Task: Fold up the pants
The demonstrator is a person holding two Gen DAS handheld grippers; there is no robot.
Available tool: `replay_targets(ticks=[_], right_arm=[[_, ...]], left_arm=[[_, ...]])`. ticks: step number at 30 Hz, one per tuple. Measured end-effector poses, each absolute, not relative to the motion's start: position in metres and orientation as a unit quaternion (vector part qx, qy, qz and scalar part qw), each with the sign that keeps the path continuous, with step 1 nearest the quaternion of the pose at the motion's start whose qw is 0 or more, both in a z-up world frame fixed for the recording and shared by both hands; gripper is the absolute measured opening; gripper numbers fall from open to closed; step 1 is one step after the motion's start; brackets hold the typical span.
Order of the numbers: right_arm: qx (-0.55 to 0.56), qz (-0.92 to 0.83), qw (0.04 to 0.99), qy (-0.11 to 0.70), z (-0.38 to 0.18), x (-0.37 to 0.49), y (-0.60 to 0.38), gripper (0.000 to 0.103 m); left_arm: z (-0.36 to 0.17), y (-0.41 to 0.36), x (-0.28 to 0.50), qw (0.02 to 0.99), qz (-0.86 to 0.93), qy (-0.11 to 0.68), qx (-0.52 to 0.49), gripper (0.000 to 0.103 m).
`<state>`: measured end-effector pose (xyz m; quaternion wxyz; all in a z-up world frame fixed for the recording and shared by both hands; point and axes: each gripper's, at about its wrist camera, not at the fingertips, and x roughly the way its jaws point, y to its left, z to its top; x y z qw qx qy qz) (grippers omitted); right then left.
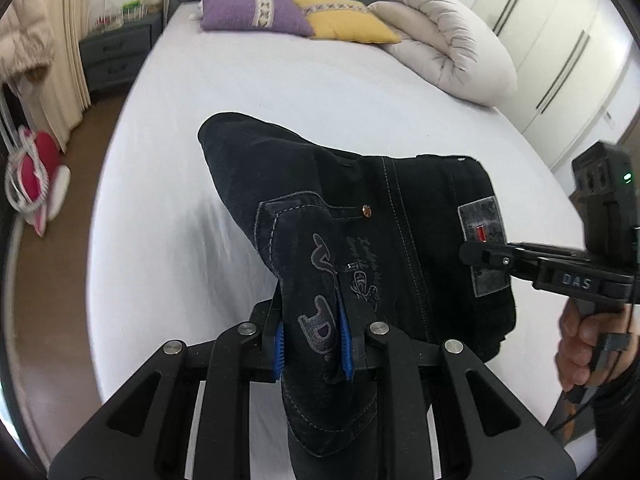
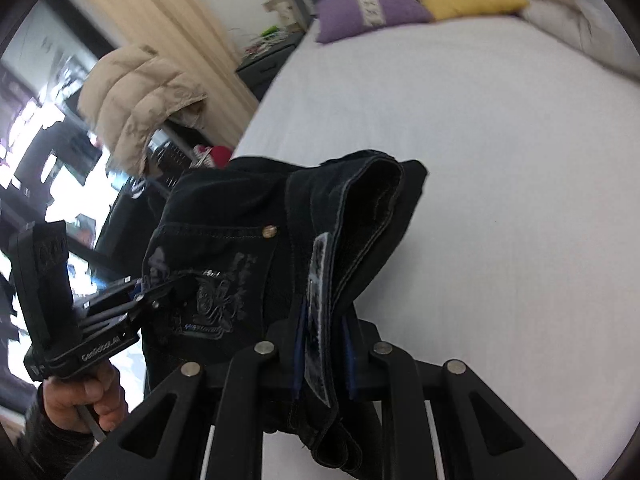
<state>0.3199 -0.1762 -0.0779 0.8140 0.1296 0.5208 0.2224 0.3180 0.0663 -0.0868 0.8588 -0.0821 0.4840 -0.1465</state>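
Both grippers, left gripper (image 1: 313,340) and right gripper (image 2: 324,356), are clamped on the black pants (image 1: 360,240) held bunched above the bed (image 1: 280,92), so honestly thick denim could slip out and unfold.

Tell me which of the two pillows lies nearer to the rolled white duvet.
The yellow pillow: it touches the duvet, while the purple pillow lies on its far side, toward the nightstand.
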Motion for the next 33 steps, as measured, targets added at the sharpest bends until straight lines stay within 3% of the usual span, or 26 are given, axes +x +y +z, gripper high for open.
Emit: replay_targets(ticks=[3,4,5,7,8,9,15,17,20,25,27,30,32,33], right_arm=[[0.176,0.202,0.791,0.549,-0.117,0.340,-0.195,0.018],[0.191,0.194,0.787,0.554,-0.129,0.343,-0.203,0.021],[0.212,0.191,0.781,0.555,-0.139,0.345,-0.210,0.031],[0.250,0.186,0.768,0.559,-0.161,0.345,-0.224,0.040],[0.261,0.192,0.766,0.555,-0.170,0.344,-0.228,0.041],[0.272,0.200,0.768,0.545,-0.175,0.342,-0.230,0.042],[0.319,0.214,0.767,0.513,-0.177,0.325,-0.247,0.053],[0.318,0.194,0.774,0.512,-0.171,0.315,-0.254,0.062],[0.289,0.144,0.798,0.508,-0.152,0.292,-0.262,0.067],[0.228,0.116,0.856,0.448,-0.094,0.237,-0.264,0.067],[0.200,0.108,0.889,0.398,-0.058,0.209,-0.261,0.069],[0.164,0.096,0.931,0.312,-0.001,0.168,-0.250,0.083],[0.146,0.083,0.955,0.245,0.038,0.139,-0.242,0.103],[0.140,0.080,0.963,0.216,0.055,0.127,-0.237,0.103]], left_arm=[[-0.127,0.081,0.339,0.842,-0.151,0.507,-0.104,0.019],[-0.142,0.088,0.343,0.836,-0.145,0.517,-0.113,0.020],[-0.152,0.095,0.348,0.833,-0.145,0.519,-0.124,0.022],[-0.168,0.105,0.348,0.830,-0.146,0.516,-0.153,0.031],[-0.172,0.107,0.348,0.832,-0.140,0.515,-0.153,0.041],[-0.177,0.108,0.348,0.834,-0.135,0.514,-0.150,0.045],[-0.187,0.125,0.331,0.841,-0.143,0.484,-0.197,0.047],[-0.182,0.133,0.321,0.838,-0.141,0.479,-0.219,0.047],[-0.156,0.133,0.281,0.859,-0.127,0.447,-0.217,0.052],[-0.079,0.127,0.202,0.922,-0.092,0.350,-0.135,0.083],[-0.041,0.112,0.175,0.945,-0.074,0.302,-0.099,0.101],[0.016,0.103,0.120,0.974,-0.036,0.218,-0.045,0.103],[0.048,0.098,0.090,0.984,-0.005,0.176,-0.015,0.103],[0.066,0.095,0.073,0.988,0.014,0.155,-0.005,0.103]])
